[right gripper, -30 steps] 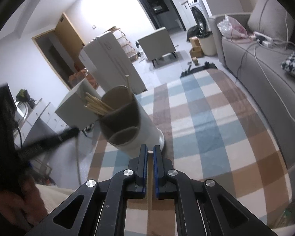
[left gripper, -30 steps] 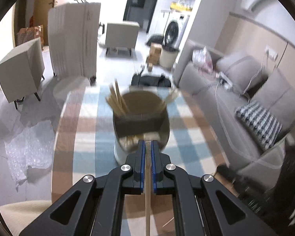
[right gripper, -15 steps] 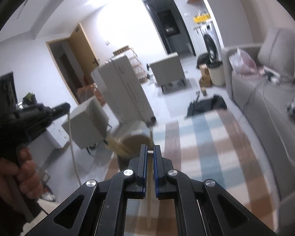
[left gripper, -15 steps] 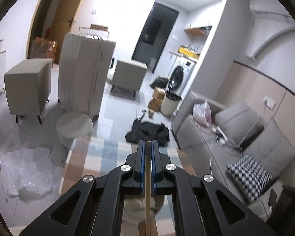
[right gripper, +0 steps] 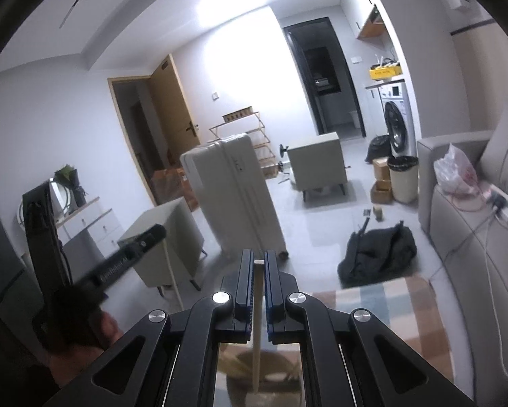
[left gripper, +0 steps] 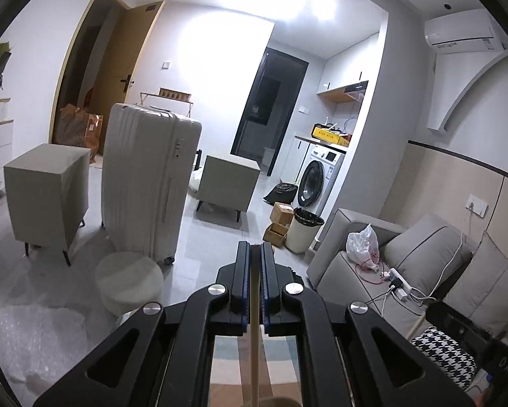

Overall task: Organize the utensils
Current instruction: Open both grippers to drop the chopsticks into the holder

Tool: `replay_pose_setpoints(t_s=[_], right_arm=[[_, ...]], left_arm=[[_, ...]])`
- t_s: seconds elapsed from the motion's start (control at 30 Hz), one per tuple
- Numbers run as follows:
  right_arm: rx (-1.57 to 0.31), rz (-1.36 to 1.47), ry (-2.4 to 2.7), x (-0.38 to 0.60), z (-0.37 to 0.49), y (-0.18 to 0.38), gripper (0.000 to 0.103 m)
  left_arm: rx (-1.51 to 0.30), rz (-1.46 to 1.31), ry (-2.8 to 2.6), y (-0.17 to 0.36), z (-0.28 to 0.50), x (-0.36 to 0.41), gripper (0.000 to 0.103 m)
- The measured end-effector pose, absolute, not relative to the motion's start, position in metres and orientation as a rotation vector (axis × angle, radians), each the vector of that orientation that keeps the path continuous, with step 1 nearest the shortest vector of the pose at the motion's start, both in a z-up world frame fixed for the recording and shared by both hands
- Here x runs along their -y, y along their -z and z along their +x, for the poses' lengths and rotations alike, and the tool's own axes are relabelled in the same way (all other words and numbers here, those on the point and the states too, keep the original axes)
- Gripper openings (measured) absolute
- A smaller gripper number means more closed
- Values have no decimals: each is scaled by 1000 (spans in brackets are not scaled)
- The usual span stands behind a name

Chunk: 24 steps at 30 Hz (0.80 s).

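You had each gripper clamped on one chopstick — the left gripper (left gripper: 255,254) on its chopstick (left gripper: 254,356), the right gripper (right gripper: 259,261) on another chopstick (right gripper: 257,325) above the holder (right gripper: 260,373).

Right tongs (right gripper: 258,263) clamp pale chopstick (right gripper: 257,322) above holder (right gripper: 254,373).

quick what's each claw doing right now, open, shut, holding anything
Left claw: shut on a chopstick.
Right claw: shut on another chopstick, its lower end over the utensil holder.
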State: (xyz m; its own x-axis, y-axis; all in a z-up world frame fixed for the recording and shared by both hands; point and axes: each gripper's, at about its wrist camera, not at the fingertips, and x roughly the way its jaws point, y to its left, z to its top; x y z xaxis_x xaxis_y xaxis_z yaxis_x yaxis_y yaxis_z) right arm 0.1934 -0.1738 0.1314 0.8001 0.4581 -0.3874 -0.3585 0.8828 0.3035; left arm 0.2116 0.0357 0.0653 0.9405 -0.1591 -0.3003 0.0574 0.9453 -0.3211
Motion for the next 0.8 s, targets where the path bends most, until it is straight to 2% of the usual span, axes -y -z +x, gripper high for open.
replay_pose_setpoints(t_s=[0.33,0.8], right_arm=[[-482,195,-430,164,217,-100,5],[-541,205,-433,168,214,-64,5]], left_arm=[[-333,-315,141,-39,226,-23,1],[-316,-156,181,-39,209,-4,1]])
